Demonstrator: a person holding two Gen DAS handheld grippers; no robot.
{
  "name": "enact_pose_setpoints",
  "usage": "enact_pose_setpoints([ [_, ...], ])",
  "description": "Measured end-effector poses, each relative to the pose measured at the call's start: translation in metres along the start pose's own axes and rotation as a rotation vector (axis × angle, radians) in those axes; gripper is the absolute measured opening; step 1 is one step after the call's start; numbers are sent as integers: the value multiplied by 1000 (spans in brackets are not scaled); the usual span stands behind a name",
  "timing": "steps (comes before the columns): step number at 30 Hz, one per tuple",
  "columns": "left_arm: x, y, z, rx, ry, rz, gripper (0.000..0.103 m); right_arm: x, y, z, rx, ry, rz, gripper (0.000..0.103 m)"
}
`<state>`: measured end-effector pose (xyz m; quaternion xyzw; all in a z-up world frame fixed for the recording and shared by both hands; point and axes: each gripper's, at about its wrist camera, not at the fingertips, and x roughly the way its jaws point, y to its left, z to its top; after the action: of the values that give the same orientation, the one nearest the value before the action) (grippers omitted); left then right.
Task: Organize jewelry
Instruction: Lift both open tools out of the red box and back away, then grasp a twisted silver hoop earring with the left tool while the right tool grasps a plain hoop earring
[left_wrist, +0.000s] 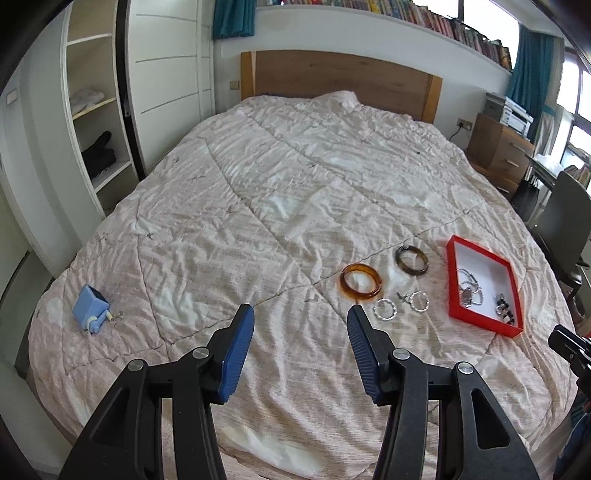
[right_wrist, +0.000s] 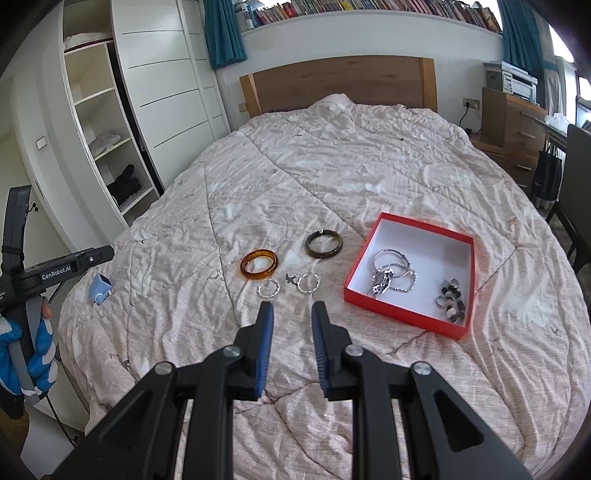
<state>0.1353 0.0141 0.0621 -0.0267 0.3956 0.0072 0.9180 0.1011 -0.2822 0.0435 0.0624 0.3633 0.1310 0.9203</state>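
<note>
An amber bangle (left_wrist: 361, 283) (right_wrist: 259, 264), a dark bangle (left_wrist: 412, 260) (right_wrist: 324, 244) and two small silver rings (left_wrist: 385, 309) (right_wrist: 269, 288) (right_wrist: 308, 283) lie on the bed. A red box (left_wrist: 451, 280) (right_wrist: 406, 312) to their right holds silver bracelets (right_wrist: 391, 273) and a beaded piece (right_wrist: 450, 299). My left gripper (left_wrist: 301, 314) is open and empty, above the quilt left of the rings. My right gripper (right_wrist: 292, 308) is open and empty, just short of the two rings.
A small blue object (left_wrist: 91, 309) (right_wrist: 99, 288) lies on the bed's left side. The left gripper's body shows at the left edge of the right wrist view (right_wrist: 55, 273). A wardrobe stands left, a wooden dresser (left_wrist: 498, 147) and a chair right.
</note>
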Motion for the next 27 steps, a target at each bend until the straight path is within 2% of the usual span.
enact_pose_setpoints([
  [8, 31, -7, -11, 14, 58, -30, 52, 28, -10, -4, 11, 37, 19, 20],
  [19, 102, -56, -26, 70, 175, -128, 45, 87, -29, -16, 32, 127, 60, 20],
  [27, 159, -85, -25, 60, 249, -174, 40, 141, -35, -17, 19, 177, 89, 20],
])
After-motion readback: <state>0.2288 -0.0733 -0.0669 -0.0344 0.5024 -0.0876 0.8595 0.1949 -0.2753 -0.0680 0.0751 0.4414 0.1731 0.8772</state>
